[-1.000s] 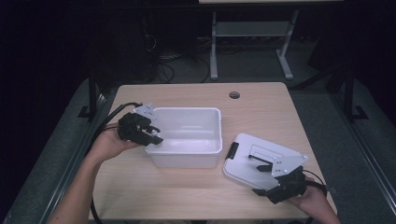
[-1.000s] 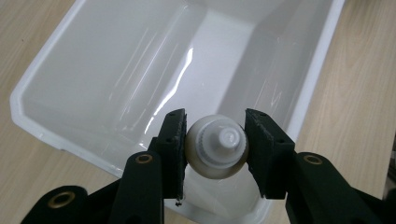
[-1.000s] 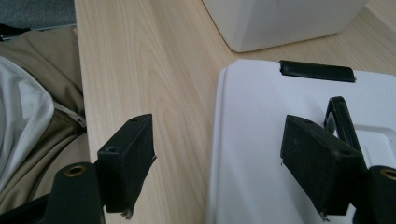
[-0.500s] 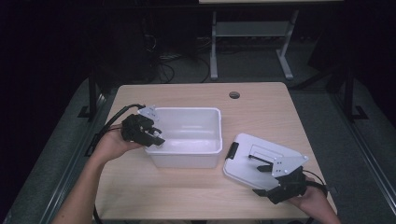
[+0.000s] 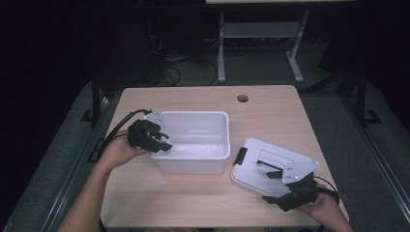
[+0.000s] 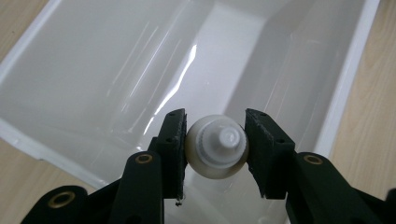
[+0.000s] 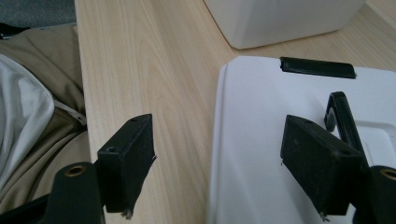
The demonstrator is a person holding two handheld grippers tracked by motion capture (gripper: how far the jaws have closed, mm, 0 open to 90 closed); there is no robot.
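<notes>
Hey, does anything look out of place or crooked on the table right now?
Only the lid: it lies off the white bin, skewed on the table beside it, its near corner close to the table's front edge. The left tool holds a small white capped thing over the open bin. Nothing looks spilled or damaged.

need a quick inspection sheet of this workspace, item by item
surface: light wooden table with a round cable hole near its far edge
job's things: open white plastic bin; small round white capped object; white plastic lid with black handle and latch lying flat on the table right of the bin
clutter: nothing seen
grippers: left gripper shut on the capped object, over the bin; right gripper open, jaws astride the lid's edge
cables: black cable trailing from the left gripper
surroundings: dark room, grey desk frame beyond the table, tangled cables on the floor
</notes>
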